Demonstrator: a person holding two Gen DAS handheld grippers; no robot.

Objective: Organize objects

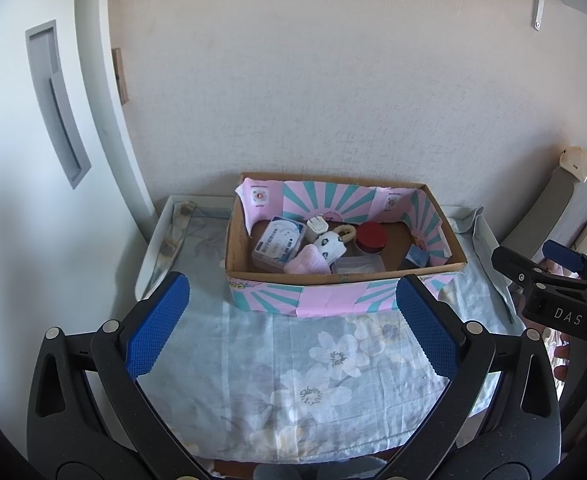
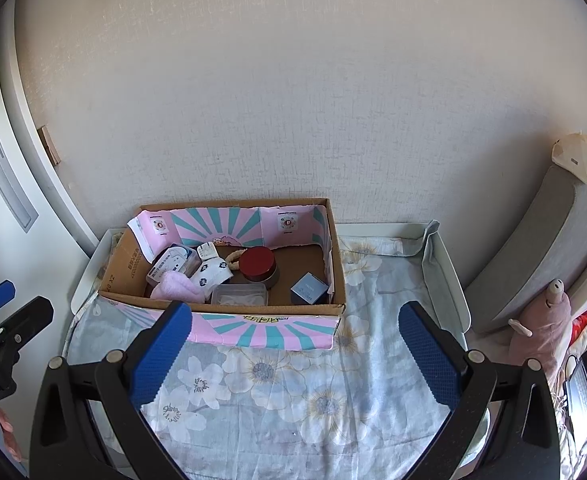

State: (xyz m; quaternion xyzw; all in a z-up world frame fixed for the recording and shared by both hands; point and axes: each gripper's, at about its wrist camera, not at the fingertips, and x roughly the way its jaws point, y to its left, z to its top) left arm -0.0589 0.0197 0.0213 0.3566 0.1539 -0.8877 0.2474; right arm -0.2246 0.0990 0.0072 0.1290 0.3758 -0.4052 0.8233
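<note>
With the red-lidded jar point(image 2: 258, 266), pink cloth point(image 2: 175, 286), small blue box point(image 2: 308, 289) and other bits all lying inside the cardboard box point(image 2: 229, 307) on the flower-print counter point(image 2: 293, 392), both the left gripper point(image 1: 293, 320) and the right gripper point(image 2: 295, 334) hang wide apart and empty in front of it, which fits packing finished or unpacking ahead, so any reach should come down over the near wall.

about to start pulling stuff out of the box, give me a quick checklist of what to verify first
1. Left gripper jaws open and empty: ok.
2. Right gripper jaws open and empty: ok.
3. Cardboard box sits flat on the floral cloth: ok.
4. Red-lidded jar upright with nothing on top of it: ok.
5. Bare cloth in front of the box to set things down: ok.
6. Anything hidden under the pink towel: cannot tell.
</note>
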